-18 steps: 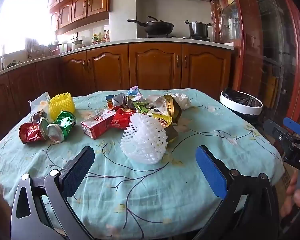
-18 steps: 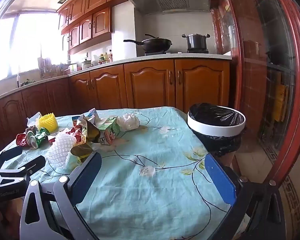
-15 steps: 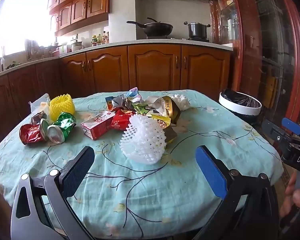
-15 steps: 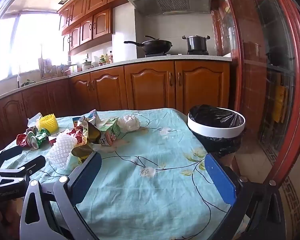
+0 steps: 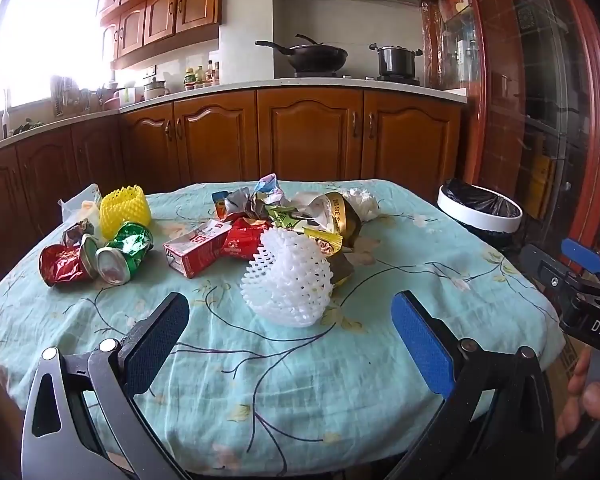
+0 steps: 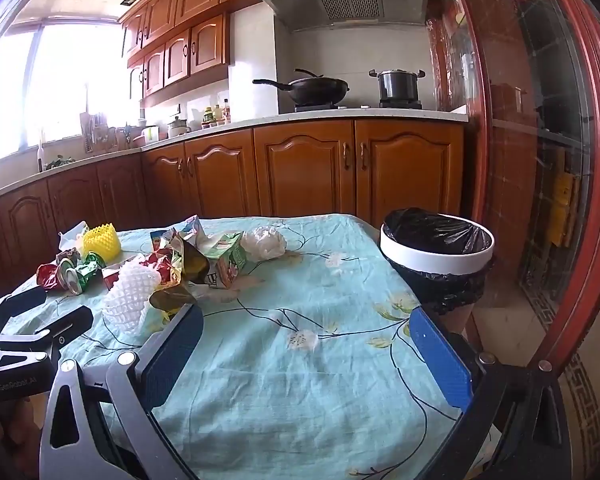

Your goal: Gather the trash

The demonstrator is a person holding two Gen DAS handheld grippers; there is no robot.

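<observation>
Trash lies on a table with a light-blue flowered cloth (image 5: 284, 392). A white foam fruit net (image 5: 288, 280) is nearest; behind it are a red carton (image 5: 198, 250), crumpled wrappers (image 5: 300, 216), a yellow foam net (image 5: 126, 210), a green can (image 5: 126, 254) and a red can (image 5: 62, 264). My left gripper (image 5: 290, 336) hovers open at the near edge, the white net ahead between its fingers, untouched. My right gripper (image 6: 306, 344) is open over bare cloth. A white bin with a black bag (image 6: 438, 252) stands past the table's right edge.
A green carton (image 6: 230, 258) and a white crumpled bag (image 6: 266, 242) lie toward the far side. Wooden kitchen cabinets (image 5: 312, 136) run behind the table, with a wok and a pot on the stove. A red-framed glass door (image 6: 540, 140) is on the right.
Both views have tilted up a little, so the table and trash sit slightly lower in the pictures. Both grippers stay open and nothing on the table has moved.
</observation>
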